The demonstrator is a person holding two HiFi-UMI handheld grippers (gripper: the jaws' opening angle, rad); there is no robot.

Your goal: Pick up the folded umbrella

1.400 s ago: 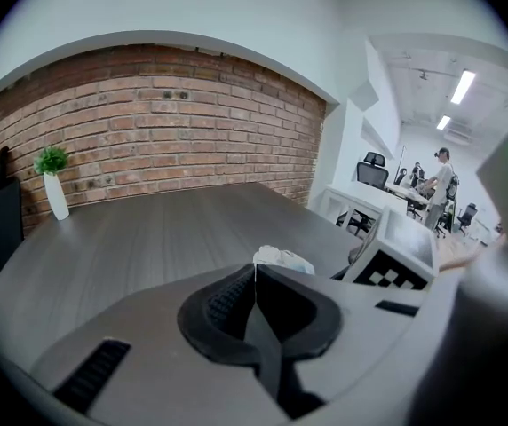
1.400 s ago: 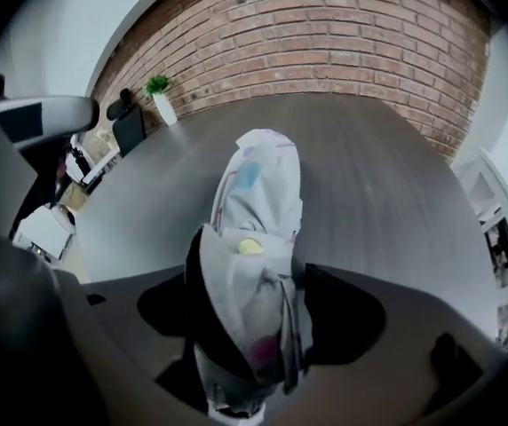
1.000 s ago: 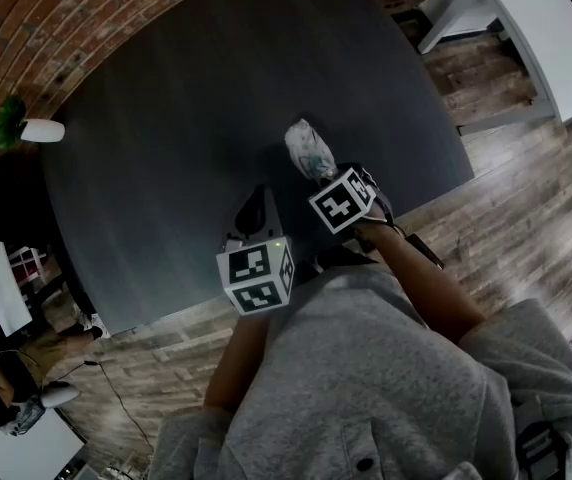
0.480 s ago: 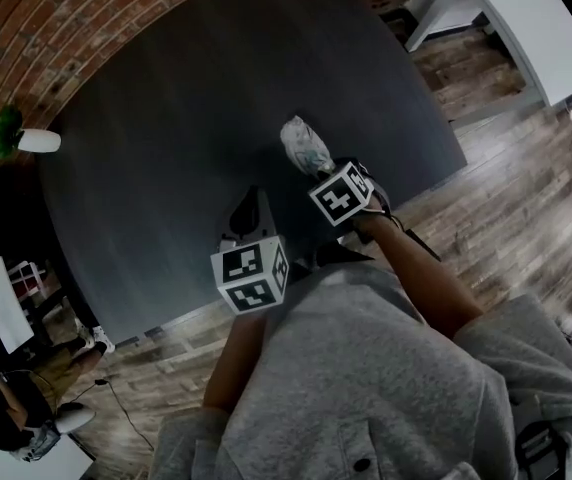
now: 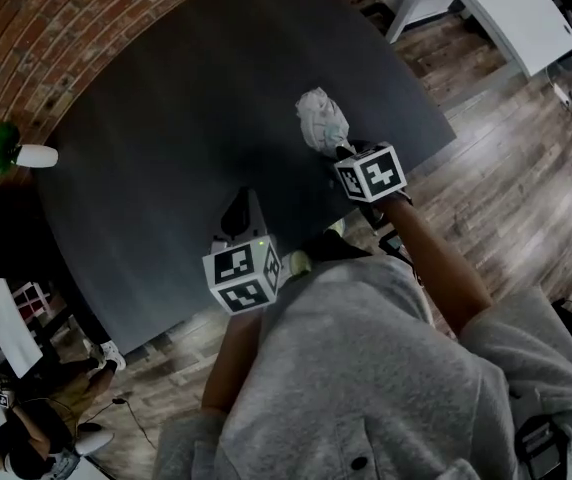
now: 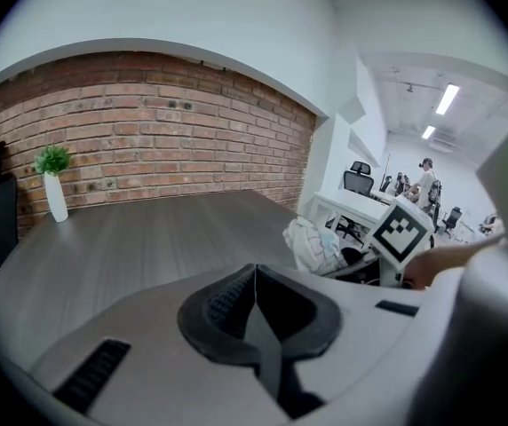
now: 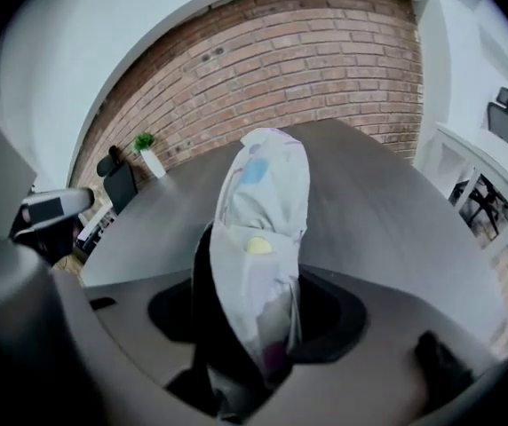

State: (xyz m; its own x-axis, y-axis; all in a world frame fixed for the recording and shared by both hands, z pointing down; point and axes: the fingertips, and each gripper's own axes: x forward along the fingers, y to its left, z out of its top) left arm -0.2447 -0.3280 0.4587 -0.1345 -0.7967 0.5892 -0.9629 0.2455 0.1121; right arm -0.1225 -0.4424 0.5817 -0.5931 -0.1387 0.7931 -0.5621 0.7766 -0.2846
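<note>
The folded umbrella (image 5: 321, 120), white with pale coloured dots, sticks up out of my right gripper (image 5: 343, 150) above the dark table (image 5: 166, 108). In the right gripper view the umbrella (image 7: 258, 229) fills the gap between the jaws of the right gripper (image 7: 254, 327), which are closing on it and hold it off the tabletop. My left gripper (image 5: 244, 206) hovers over the table's near edge with its jaws together and nothing in them. The left gripper view shows its own shut jaws (image 6: 254, 278) and, beyond them, the umbrella (image 6: 312, 242).
A small plant in a white vase (image 5: 21, 153) stands at the table's far left by the brick wall. A white desk (image 5: 506, 8) stands beyond the table's right end. A person (image 5: 26, 438) is on the wooden floor at lower left.
The right gripper has risen and swung to the right with the umbrella, which has come off the table. The left gripper has drifted slightly.
</note>
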